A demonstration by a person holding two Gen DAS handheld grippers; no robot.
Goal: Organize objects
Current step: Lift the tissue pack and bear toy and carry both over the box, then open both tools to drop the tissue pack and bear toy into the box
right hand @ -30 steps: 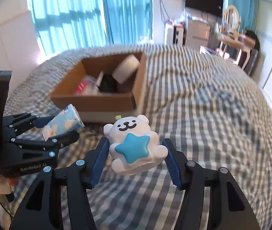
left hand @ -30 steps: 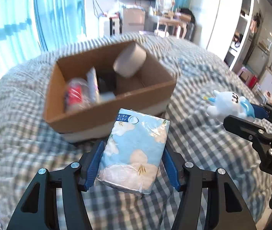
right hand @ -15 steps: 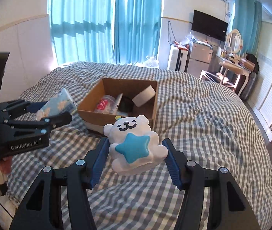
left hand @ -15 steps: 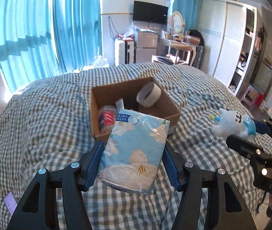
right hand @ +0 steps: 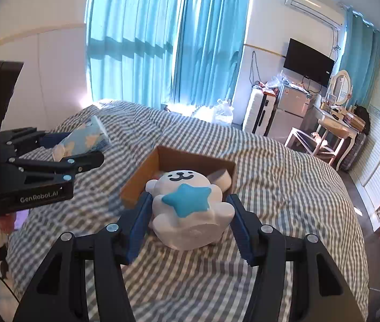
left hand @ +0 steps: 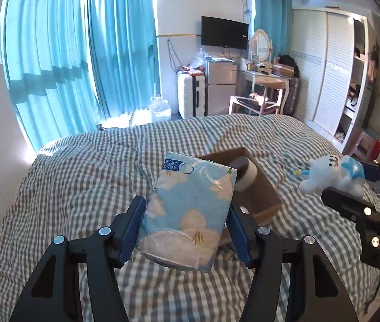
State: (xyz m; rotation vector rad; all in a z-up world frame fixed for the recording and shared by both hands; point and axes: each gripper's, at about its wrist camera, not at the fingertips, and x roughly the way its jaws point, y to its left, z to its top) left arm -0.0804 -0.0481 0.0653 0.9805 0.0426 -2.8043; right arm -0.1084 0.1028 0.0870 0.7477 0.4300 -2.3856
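Left tongs (left hand: 187,222) grip a tissue pack (left hand: 190,209); right tongs (right hand: 190,220) grip a plush bear (right hand: 190,209), both above the bed (right hand: 283,187) near the cardboard box (right hand: 141,179).

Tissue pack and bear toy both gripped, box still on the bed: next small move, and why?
Probably carry the left gripper forward until the tissue pack hangs over the cardboard box, then open. Both grippers are full and held clear above the bed; the box is open-topped, and the bear toy can follow.
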